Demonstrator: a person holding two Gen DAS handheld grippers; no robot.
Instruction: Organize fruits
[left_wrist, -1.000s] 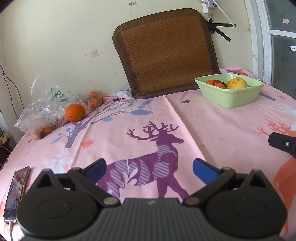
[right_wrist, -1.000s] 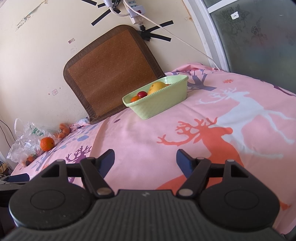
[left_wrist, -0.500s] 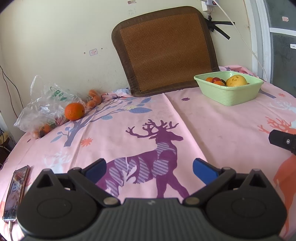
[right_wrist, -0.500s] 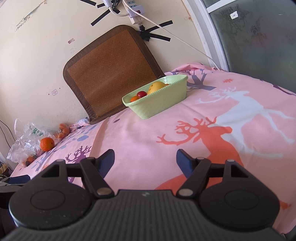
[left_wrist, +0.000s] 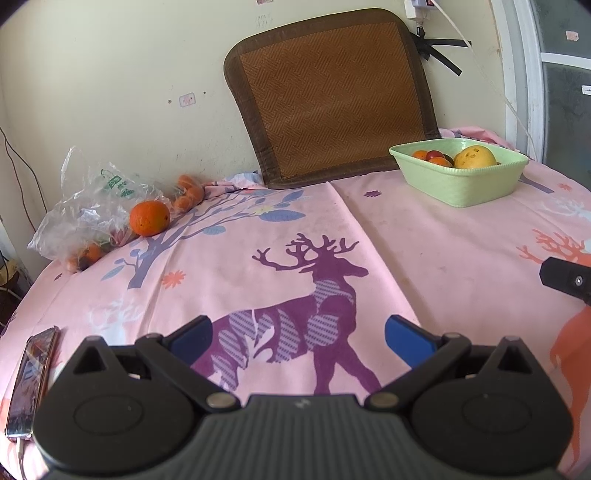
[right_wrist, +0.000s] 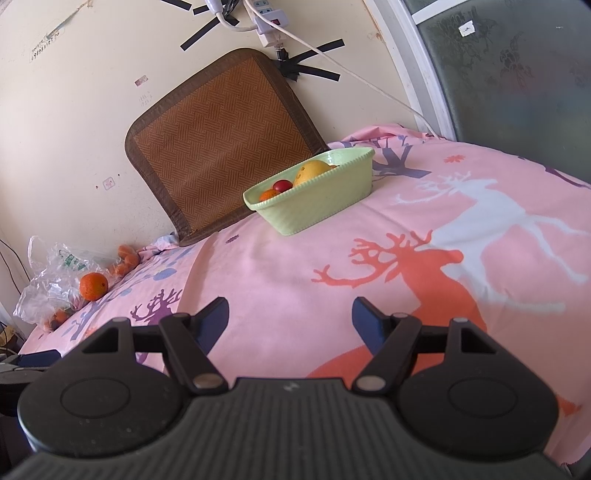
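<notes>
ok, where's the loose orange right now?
The orange sits at the far left of the table in both wrist views, touching the plastic bag, well away from the green basket on the right.

We are holding the right gripper above the pink deer-print cloth, its blue-tipped jaws standing wide apart with nothing between them. A green basket is sitting farther off, ahead, carrying a yellow fruit, a red fruit and a small orange one. An orange is lying far left, touching a crumpled plastic bag. A woven mat is leaning on the wall behind the basket.
</notes>
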